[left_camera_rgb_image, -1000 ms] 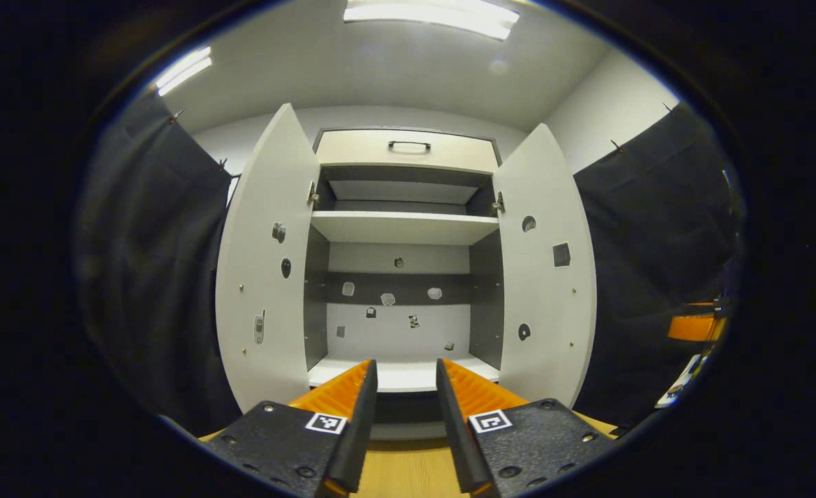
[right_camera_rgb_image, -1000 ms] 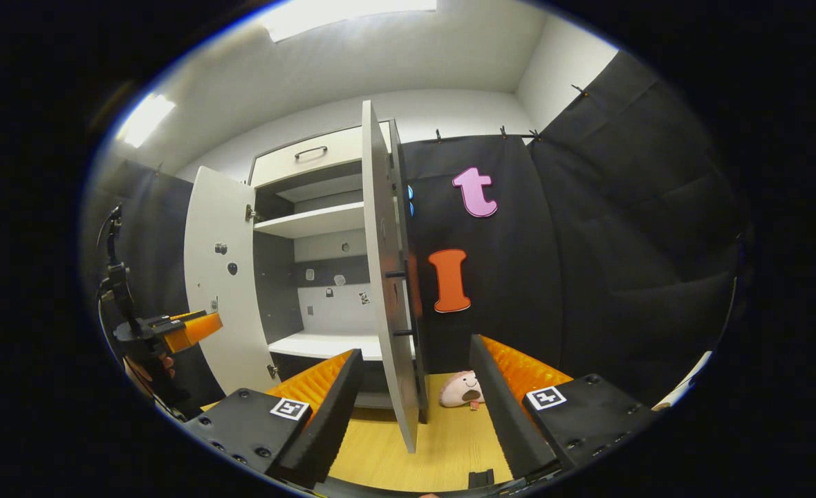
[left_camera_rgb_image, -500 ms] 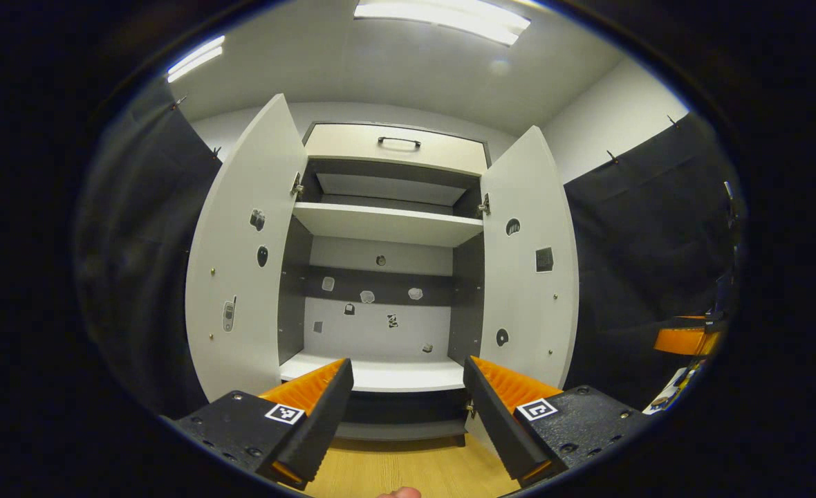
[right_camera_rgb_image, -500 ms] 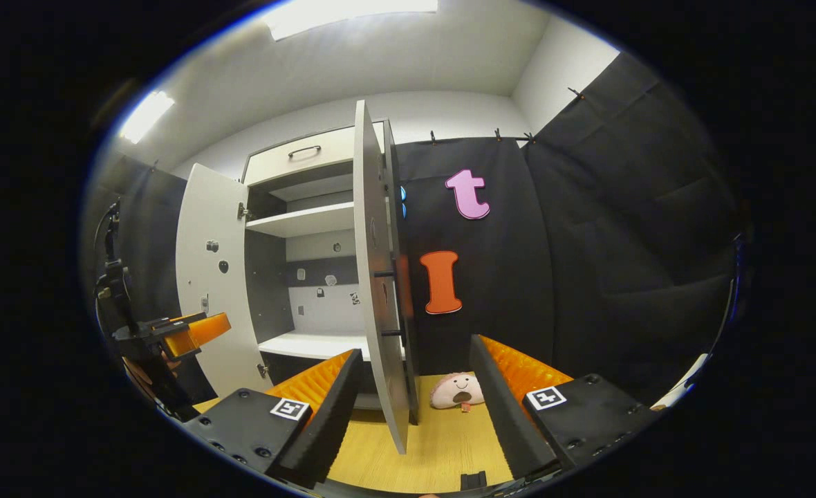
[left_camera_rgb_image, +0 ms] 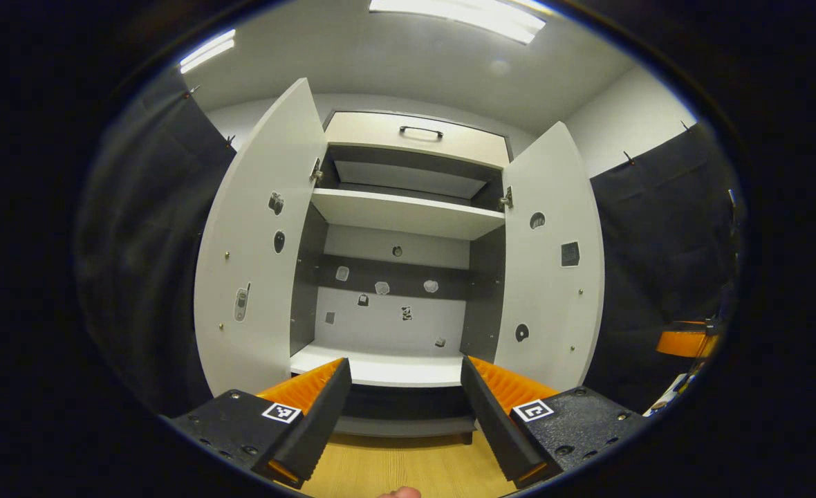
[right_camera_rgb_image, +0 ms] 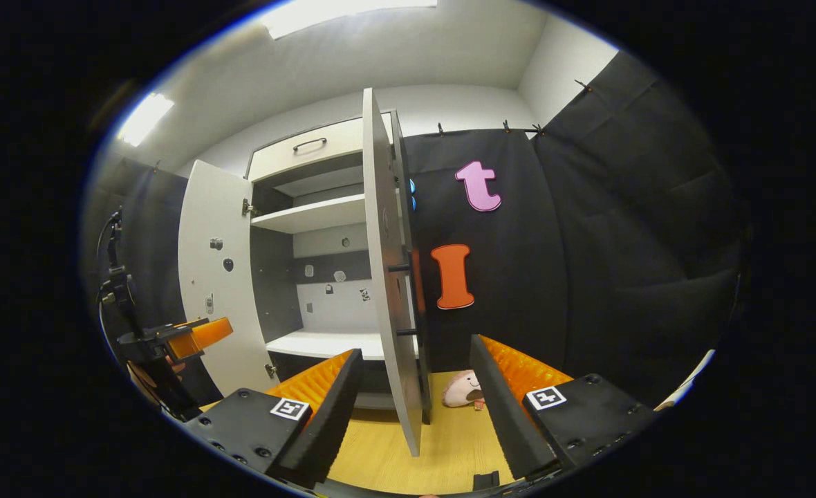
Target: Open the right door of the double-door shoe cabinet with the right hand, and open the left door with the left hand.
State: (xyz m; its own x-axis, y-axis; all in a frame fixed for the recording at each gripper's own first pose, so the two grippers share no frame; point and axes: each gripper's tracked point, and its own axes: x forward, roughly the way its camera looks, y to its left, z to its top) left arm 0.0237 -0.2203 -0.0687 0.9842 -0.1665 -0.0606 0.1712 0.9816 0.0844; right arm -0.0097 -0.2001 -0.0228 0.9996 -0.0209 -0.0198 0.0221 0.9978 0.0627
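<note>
The white shoe cabinet [left_camera_rgb_image: 408, 214] stands with both doors swung wide. In the left gripper view its left door [left_camera_rgb_image: 252, 263] and right door [left_camera_rgb_image: 550, 277] flank bare shelves. My left gripper [left_camera_rgb_image: 404, 398] is open in front of the lower shelf, holding nothing. In the right gripper view the right door [right_camera_rgb_image: 387, 277] is seen edge-on, its black handle [right_camera_rgb_image: 402, 301] facing the booth wall. My right gripper [right_camera_rgb_image: 415, 394] is open, and the door's lower edge falls between its fingers without touching them. The left gripper [right_camera_rgb_image: 187, 335] shows at far left, by the left door [right_camera_rgb_image: 214, 270].
A drawer with a black handle [left_camera_rgb_image: 420, 131] tops the cabinet. Small stickers dot the back panel and the doors' inner faces. A pink plush toy [right_camera_rgb_image: 465, 389] lies on the wooden floor [right_camera_rgb_image: 449, 443] behind the right door. Black cloth walls close in on both sides.
My left gripper opened wider and drew back a little from the cabinet. The right gripper stayed open and barely shifted. Both doors remain open.
</note>
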